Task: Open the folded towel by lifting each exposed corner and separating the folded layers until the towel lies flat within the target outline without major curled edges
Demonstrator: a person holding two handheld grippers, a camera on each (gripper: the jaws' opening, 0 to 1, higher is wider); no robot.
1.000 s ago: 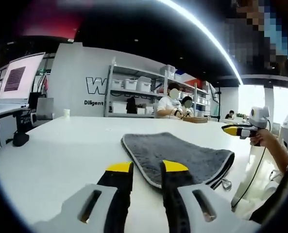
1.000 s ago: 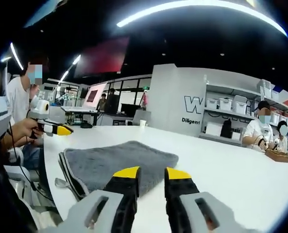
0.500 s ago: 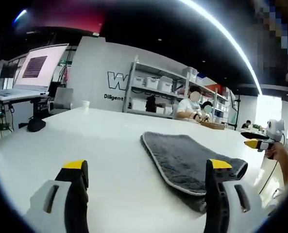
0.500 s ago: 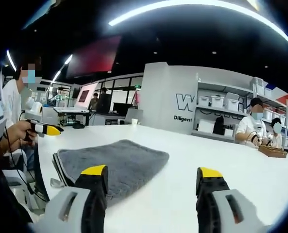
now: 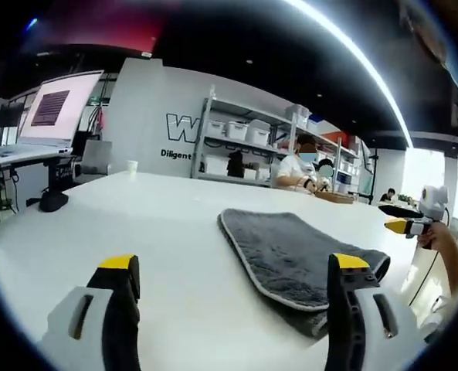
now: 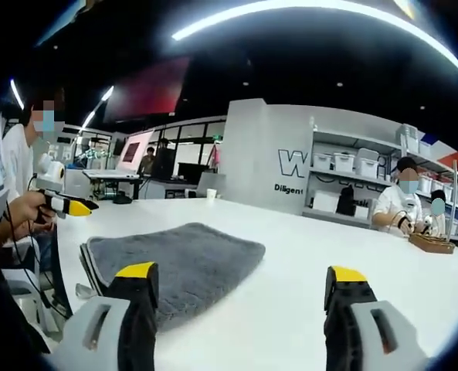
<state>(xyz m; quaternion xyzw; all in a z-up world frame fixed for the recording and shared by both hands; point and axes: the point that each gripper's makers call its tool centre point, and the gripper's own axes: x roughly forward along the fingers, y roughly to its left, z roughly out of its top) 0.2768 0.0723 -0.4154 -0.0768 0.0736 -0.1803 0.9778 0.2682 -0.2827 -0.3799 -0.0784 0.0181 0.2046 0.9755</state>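
A folded grey towel [image 5: 290, 251] with a pale edge lies on the white table [image 5: 159, 224], its layers stacked at the near corner. My left gripper [image 5: 235, 264] stands open low over the table, its right jaw tip by the towel's near corner and its left jaw over bare table. From the other side, the towel [image 6: 178, 253] lies ahead and left of my right gripper [image 6: 240, 272], which is open with its left jaw tip at the towel's near edge. Each hand-held gripper also appears at the edge of the other view: the right gripper [image 5: 408, 225] and the left gripper [image 6: 65, 205].
The table edge [image 6: 68, 270] runs close beside the towel, with a cable hanging below it. A paper cup [image 5: 132, 165] stands far back. A wooden tray [image 6: 432, 244] and seated people sit at the far side. Shelves [image 5: 244, 143] with bins line the wall.
Both grippers went from shut to wide open. The views shifted slightly with the hands; the towel has stayed where it was.
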